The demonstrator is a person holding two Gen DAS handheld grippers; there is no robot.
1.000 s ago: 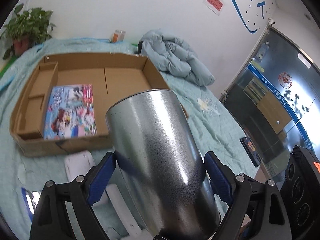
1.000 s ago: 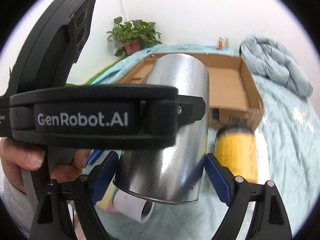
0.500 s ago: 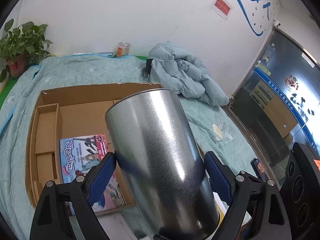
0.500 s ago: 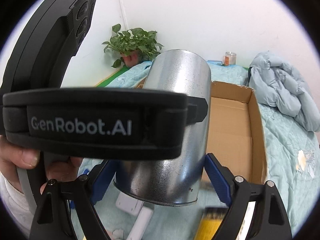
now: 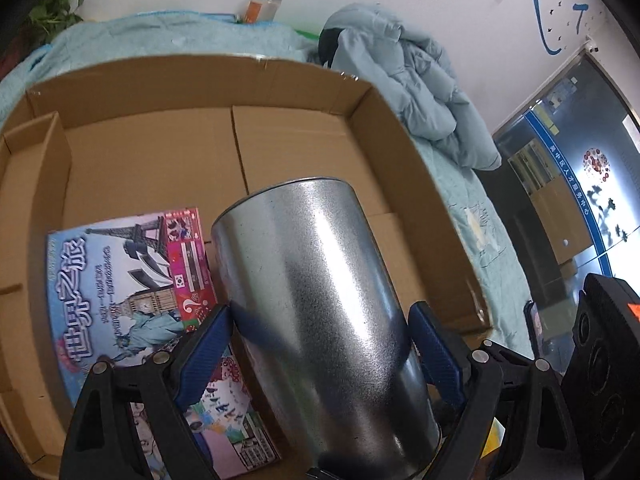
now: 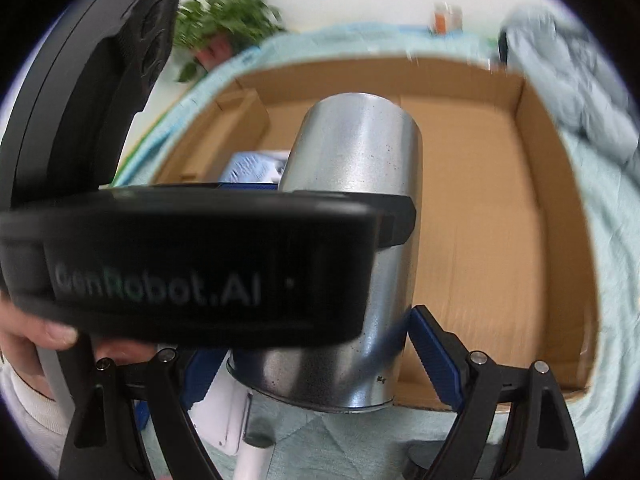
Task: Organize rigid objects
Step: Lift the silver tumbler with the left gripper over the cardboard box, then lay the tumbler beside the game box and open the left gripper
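Note:
My left gripper (image 5: 320,356) is shut on a large silver metal can (image 5: 320,320) and holds it tilted over the front of an open cardboard box (image 5: 392,128). A colourful book (image 5: 132,296) lies flat in the box at the left. In the right wrist view the same can (image 6: 352,184) shows ahead, with the left gripper's black body (image 6: 192,264) across it. My right gripper (image 6: 316,356) stands open around the can's near end, its blue pads apart from the metal.
The box sits on a teal bedspread (image 5: 468,208). A crumpled blue-grey jacket (image 5: 404,76) lies beyond its right corner. A jar (image 5: 262,6) and a potted plant (image 6: 228,28) stand at the back. A white object (image 6: 224,420) lies before the box.
Both grippers have moved forward and down with the can, from in front of the box to over its front part. The yellow cylinder seen earlier is out of view.

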